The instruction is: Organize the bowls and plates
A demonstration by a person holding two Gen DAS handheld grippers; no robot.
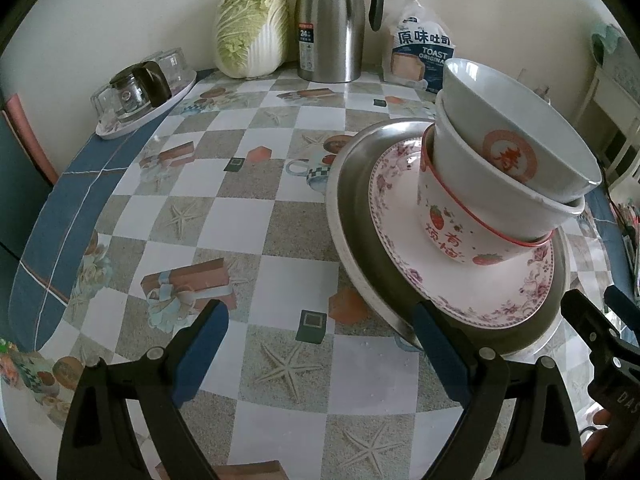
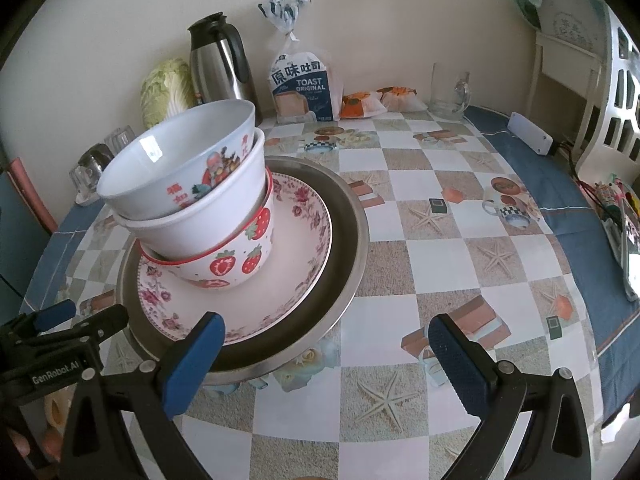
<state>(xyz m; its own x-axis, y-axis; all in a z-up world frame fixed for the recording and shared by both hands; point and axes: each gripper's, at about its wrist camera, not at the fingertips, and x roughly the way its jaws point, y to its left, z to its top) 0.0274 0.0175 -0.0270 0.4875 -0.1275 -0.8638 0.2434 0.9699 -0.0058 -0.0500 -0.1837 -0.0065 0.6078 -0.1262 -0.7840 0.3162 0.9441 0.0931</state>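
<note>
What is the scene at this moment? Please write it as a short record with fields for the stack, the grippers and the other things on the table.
stack base: steel plate on the checkered table
on it: floral plate
bowls: strawberry bowl, then white bowl, then top bowl, nested and leaning
left gripper: jaws open, holding nothing, right pad near the steel plate's rim
right gripper: jaws open, holding nothing
at the wall: cabbage, thermos, toast bag
also: glass mug
</note>
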